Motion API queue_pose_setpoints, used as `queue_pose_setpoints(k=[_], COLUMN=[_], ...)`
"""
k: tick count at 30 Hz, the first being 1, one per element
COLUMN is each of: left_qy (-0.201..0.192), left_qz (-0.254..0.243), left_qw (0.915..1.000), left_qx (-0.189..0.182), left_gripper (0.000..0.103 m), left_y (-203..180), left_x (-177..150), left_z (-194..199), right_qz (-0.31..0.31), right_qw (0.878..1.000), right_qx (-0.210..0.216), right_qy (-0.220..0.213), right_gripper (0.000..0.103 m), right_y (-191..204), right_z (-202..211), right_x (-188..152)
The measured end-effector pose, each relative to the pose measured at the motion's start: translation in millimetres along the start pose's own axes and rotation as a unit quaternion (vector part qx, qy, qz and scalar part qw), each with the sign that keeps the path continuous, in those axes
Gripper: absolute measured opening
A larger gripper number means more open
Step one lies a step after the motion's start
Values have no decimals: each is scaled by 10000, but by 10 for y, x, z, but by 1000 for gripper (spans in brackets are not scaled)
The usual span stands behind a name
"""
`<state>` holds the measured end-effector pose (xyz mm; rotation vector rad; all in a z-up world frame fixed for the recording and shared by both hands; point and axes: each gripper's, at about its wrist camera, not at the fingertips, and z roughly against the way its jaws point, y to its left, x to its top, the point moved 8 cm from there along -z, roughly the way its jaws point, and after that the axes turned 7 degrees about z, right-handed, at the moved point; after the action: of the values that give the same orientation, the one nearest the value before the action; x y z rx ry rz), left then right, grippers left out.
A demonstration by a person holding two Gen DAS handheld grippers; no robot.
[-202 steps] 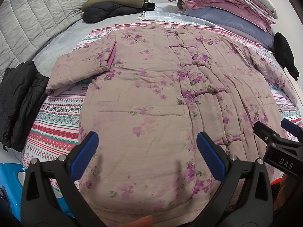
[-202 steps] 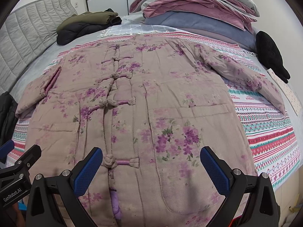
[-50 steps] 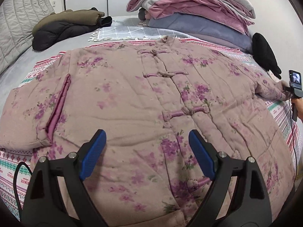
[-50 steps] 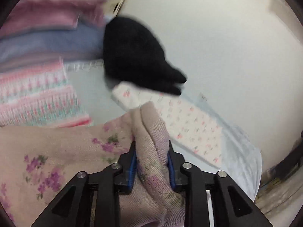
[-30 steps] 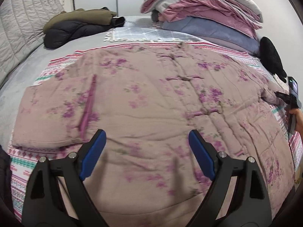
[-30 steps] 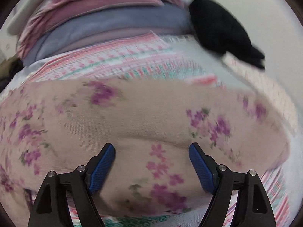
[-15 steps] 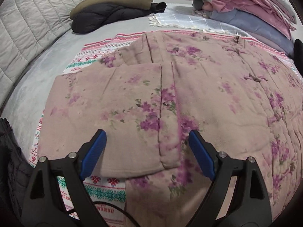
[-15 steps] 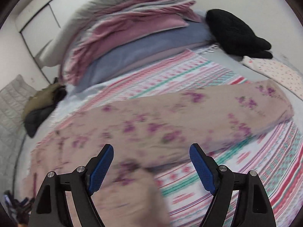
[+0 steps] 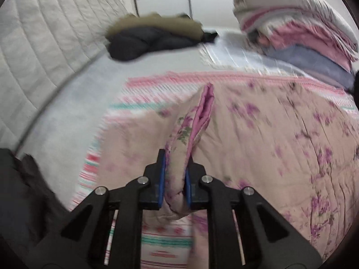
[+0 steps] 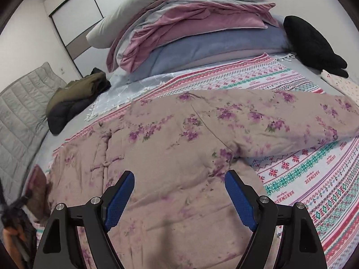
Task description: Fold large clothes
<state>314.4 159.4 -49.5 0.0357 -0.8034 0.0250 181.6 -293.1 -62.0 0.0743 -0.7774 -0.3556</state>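
A large dusty-pink padded coat with purple flowers [image 10: 170, 139] lies spread face up on a striped blanket [image 10: 298, 174] on the bed. My left gripper [image 9: 174, 179] is shut on the cuff of the coat's left sleeve [image 9: 193, 130], whose pink lining shows, and holds it raised above the blanket. My right gripper [image 10: 179, 198] is open and empty above the coat's body, near the armpit. The right sleeve [image 10: 291, 121] lies stretched out flat to the right.
A stack of folded quilts and pillows [image 10: 190, 29] sits at the bed's far side. A dark and olive jacket [image 9: 154, 38] lies at the back left, a black garment [image 10: 311, 47] at the far right, another black garment [image 9: 20, 192] at the left edge. A grey quilted headboard [image 9: 44, 51] stands at the left.
My left gripper has closed on the left sleeve's cuff and lifted it. My right gripper has let go of the right sleeve, opened, and moved back over the coat's body.
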Motion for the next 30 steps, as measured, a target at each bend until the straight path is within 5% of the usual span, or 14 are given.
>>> queue_pose_setpoints(k=[6,10,16,19,22,24,26,30], left_qy=[-574,-854,-665,-428,-254,-312,-320,-523], left_qz=[515,1206,2092,2239,2632,2547,2364,1992], left_qw=[9929,9743,9448,9261,9144,9172,9292,9494], left_qx=[910,1699,2432,3005,3066,3047,2824,2372], left_gripper=[14,14,13,13,12,21,68,80], left_y=[1118,2087,3168,3496,3650,3590,3427,2988], left_x=[625,813,573,344,163,167,205,248], left_z=[388,458,249,118,47,97,180,440], right_qz=[-39,-120,-146,-187,-153,-56,14,15], right_qw=[10000,9998,9996,9995,9995,9995,9996,9999], right_qx=[-28,-61,-125,-163,-232,-281,-267,-121], right_qy=[87,148,187,197,171,109,26,-26], right_gripper=[84,84,84,84,84,84,84,84], right_y=[-23,-84,-138,-171,-193,-202,-219,-298], right_z=[-101,-169,-239,-252,-219,-164,-74,134], right_x=[-34,-58,-74,-73,-53,-24,3,-19])
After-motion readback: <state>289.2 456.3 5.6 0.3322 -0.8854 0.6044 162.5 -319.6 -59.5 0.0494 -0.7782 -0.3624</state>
